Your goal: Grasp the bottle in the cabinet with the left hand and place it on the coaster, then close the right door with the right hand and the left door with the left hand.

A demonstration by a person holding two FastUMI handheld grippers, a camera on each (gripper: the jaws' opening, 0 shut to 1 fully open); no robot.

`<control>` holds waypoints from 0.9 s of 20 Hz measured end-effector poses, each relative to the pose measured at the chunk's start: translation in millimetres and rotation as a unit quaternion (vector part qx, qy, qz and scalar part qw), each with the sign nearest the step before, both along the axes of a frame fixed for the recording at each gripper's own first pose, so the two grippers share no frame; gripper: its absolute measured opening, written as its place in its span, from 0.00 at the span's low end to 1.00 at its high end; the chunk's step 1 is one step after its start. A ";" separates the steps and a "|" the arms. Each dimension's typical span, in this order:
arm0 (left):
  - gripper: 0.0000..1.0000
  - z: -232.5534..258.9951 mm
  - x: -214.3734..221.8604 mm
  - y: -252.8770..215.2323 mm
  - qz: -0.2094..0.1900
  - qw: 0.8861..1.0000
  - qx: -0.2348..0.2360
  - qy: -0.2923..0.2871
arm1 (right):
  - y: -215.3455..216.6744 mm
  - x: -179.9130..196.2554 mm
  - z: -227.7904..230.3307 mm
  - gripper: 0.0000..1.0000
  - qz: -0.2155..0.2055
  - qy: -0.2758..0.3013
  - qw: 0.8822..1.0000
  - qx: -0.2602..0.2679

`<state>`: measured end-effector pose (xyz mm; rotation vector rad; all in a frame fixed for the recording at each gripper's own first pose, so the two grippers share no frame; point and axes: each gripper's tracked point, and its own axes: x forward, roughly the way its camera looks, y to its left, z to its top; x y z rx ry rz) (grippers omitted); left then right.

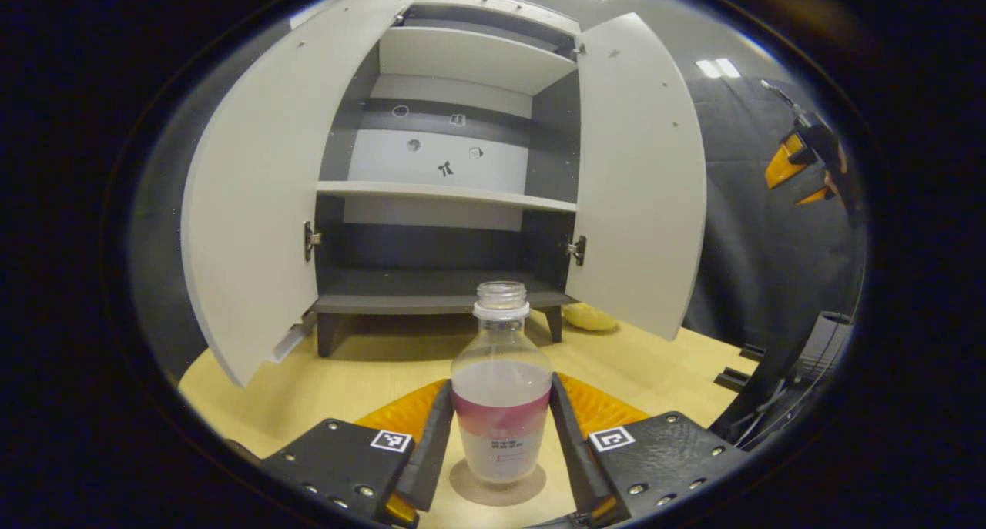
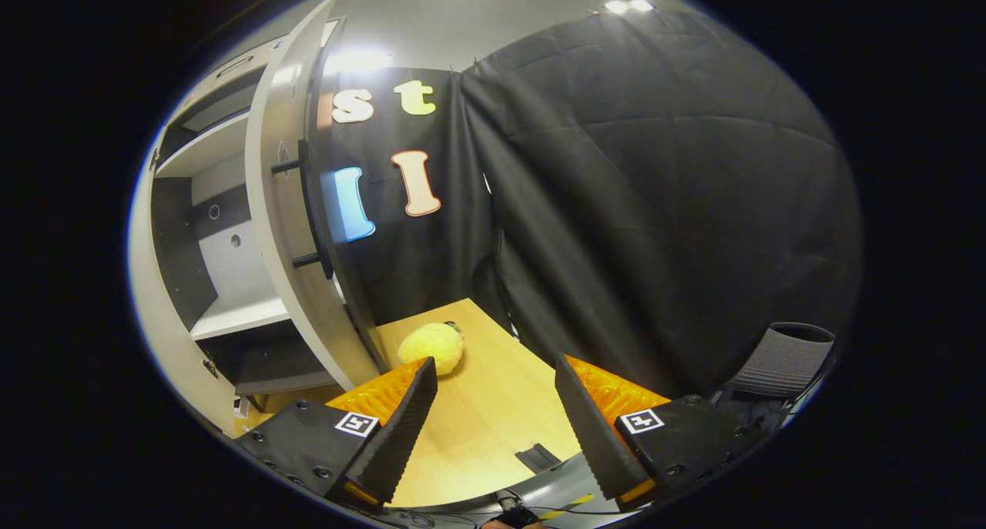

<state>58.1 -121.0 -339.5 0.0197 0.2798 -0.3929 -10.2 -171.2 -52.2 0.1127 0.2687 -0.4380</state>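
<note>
My left gripper (image 1: 501, 429) is clasping the one bottle (image 1: 501, 390), standing on the single round coaster (image 1: 498, 489), partly hidden beneath it, before the cabinet (image 1: 447, 198). Both doors, left door (image 1: 250, 205) and right door (image 1: 639, 182), are hanging open. My right gripper (image 2: 493, 413) is gaping, released, near one yellow plush toy (image 2: 431, 344).

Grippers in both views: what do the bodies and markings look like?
The left gripper and the right gripper look alike: black blocky finger mounts studded with screws, each bearing a square black-and-white fiducial tag, with ribbed orange panels behind wedge-shaped, ridged fingers. No cables are visible on either.
</note>
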 end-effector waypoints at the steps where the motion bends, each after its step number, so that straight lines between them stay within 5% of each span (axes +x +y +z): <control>1: 0.68 -6.5 -0.9 0.1 -0.002 1.000 0.007 0.003 | 0.6 -1.6 -1.2 0.98 -0.002 0.002 1.000 0.001; 9: 0.76 -27.3 -16.8 2.7 -0.004 0.999 0.015 0.029 | 0.1 -2.4 -11.2 0.98 -0.013 0.017 1.000 0.011; 10: 0.71 -25.7 -17.3 3.9 -0.002 0.999 0.011 0.031 | 1.2 -2.4 -15.0 0.98 -0.013 0.019 1.000 0.016; 12: 0.92 -24.4 -17.6 8.2 0.004 0.999 0.012 0.038 | 1.1 -3.2 -20.3 0.98 -0.015 0.024 0.999 0.022; 18: 0.90 9.5 -20.7 -4.6 -0.012 1.000 -0.006 0.020 | -7.8 -17.9 -38.6 0.98 -0.027 0.049 0.998 0.011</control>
